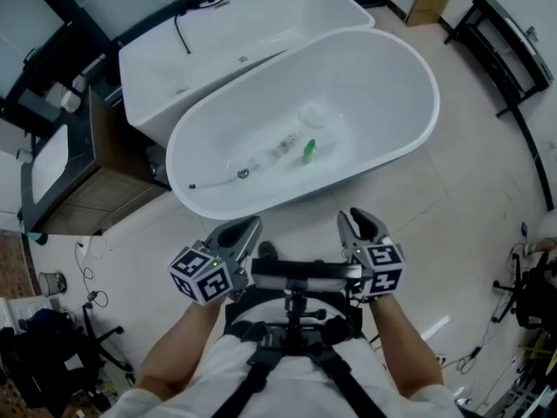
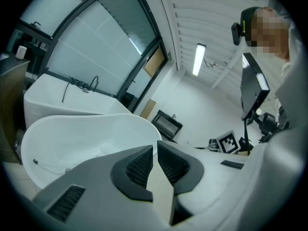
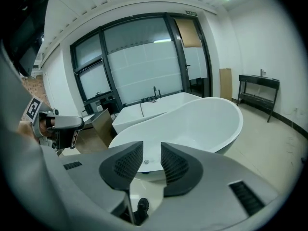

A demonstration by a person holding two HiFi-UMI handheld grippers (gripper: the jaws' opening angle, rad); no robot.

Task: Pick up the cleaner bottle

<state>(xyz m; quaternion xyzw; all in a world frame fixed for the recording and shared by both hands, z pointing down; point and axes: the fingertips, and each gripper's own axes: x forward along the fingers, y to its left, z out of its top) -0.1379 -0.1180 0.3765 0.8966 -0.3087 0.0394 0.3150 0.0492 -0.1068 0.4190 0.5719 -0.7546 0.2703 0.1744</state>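
Small green plastic cleaner bottle [image 1: 309, 151] lies inside the oval white bathtub [image 1: 392, 85], well ahead of both jaws. Right gripper [image 3: 151, 161]: jaws wide apart, empty, probably readied for the reach. Left gripper [image 2: 155, 153]: jaws nearly together, empty, apparently idle.

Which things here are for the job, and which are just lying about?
For the job: green bottle (probably the cleaner), oval bathtub holding it, left gripper, right gripper.
Just lying about: clear item beside it, second bathtub, black rack.
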